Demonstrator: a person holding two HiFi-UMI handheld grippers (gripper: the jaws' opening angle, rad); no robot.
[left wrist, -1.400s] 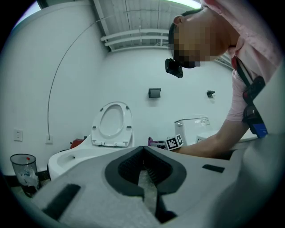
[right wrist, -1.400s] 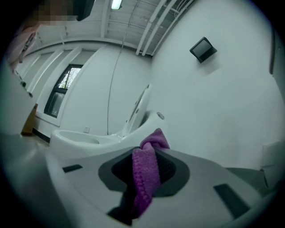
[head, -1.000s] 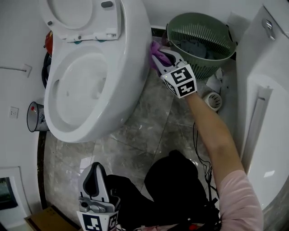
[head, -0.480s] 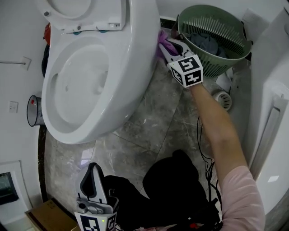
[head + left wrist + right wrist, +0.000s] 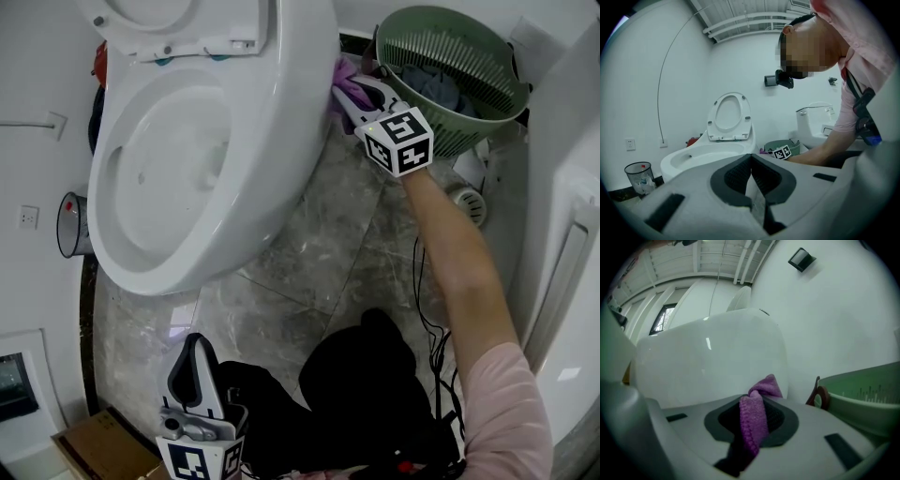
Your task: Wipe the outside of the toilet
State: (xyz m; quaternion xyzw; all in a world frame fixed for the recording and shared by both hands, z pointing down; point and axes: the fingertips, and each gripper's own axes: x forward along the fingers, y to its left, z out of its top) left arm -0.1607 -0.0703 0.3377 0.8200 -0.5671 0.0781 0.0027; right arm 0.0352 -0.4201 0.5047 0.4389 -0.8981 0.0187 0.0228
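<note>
While right gripper [image 5: 354, 94] fingers clamp purple cloth [image 5: 343, 75], upper centre of frame, cloth touches toilet [image 5: 291, 141] outer wall, directly left of fingers; green basket [image 5: 469, 131] just right. Left gripper [image 5: 195, 380] fingers together, empty, bottom left, well apart.

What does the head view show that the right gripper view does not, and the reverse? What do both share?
Only the head view shows the left gripper held low, the inside of the toilet bowl, the grey floor and the person's forearm. Only the right gripper view shows the small dark box high on the wall. Both show the right gripper shut on the purple cloth at the toilet's outer side, with the green basket beside it.
</note>
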